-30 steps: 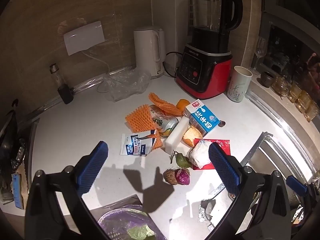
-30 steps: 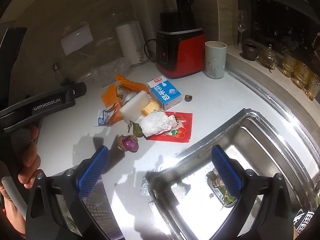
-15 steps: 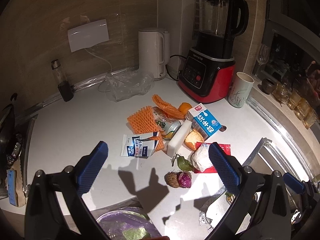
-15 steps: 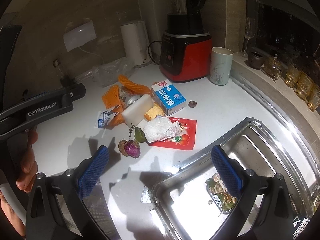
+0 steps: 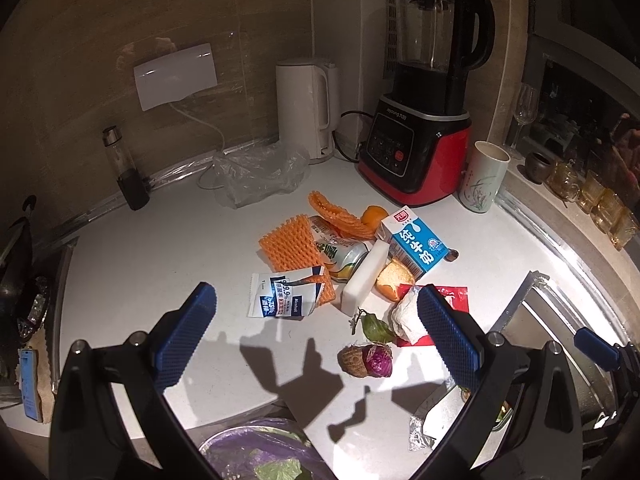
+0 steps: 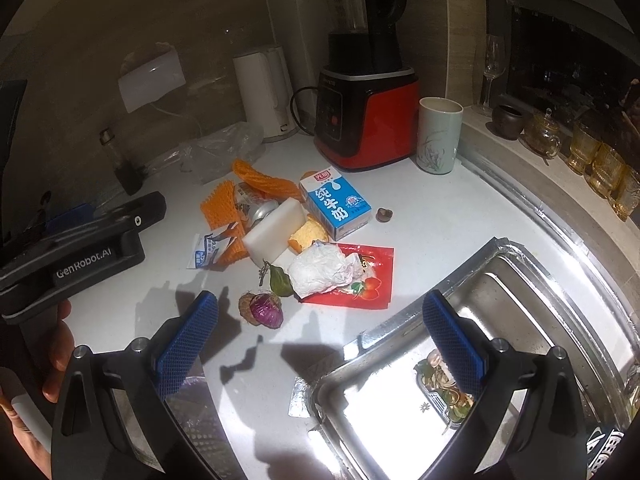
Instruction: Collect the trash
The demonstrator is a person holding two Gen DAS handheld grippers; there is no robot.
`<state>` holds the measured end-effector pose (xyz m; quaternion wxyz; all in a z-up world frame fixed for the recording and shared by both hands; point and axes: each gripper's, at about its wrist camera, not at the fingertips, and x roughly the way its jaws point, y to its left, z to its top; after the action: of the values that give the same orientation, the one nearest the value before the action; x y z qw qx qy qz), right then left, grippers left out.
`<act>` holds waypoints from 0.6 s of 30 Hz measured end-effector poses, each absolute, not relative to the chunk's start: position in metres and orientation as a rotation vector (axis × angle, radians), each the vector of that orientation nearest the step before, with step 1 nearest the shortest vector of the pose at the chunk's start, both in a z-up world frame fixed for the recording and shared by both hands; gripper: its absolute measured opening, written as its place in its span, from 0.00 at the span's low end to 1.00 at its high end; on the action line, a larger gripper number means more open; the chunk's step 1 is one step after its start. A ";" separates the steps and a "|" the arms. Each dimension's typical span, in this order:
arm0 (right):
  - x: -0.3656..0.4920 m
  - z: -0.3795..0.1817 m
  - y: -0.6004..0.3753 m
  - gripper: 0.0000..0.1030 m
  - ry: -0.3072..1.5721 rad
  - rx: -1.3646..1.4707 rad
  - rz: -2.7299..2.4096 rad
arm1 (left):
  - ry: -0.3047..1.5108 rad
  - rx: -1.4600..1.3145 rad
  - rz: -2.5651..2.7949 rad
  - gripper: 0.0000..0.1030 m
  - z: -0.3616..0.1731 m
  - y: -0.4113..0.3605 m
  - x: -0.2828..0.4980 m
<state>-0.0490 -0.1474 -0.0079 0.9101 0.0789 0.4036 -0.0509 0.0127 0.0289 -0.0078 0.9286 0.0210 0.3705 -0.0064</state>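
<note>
Glossy white countertop (image 5: 168,248), shiny steel sink (image 6: 516,304), crumpled clear plastic bag (image 5: 256,176), orange foam netting (image 5: 290,246)

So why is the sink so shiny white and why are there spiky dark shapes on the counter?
Right wrist view: strong light glares off the steel sink, washing its floor out white. Left wrist view: the open left gripper casts hard black shadows on the white counter, while the wall behind is dim. Both views: the fisheye lens bends straight edges and darkens the corners.

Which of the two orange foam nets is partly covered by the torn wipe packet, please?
The flat net on the left: the packet overlaps its near corner. The other net lies curled farther back, over the can.
</note>
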 end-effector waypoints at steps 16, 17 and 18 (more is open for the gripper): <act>-0.048 -0.004 -0.139 0.98 0.777 0.122 -0.092 | 0.749 0.021 -0.022 0.94 -0.006 0.033 0.012; -0.047 -0.004 -0.140 0.98 0.781 0.121 -0.093 | 0.745 0.029 -0.023 0.94 -0.006 0.033 0.011; -0.046 -0.005 -0.139 0.98 0.784 0.119 -0.092 | 0.742 0.038 -0.020 0.94 -0.005 0.032 0.011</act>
<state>-0.0463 -0.1392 -0.0045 0.9214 0.0579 0.3817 -0.0448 0.0110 0.0322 -0.0054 0.9318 0.0185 0.3623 -0.0100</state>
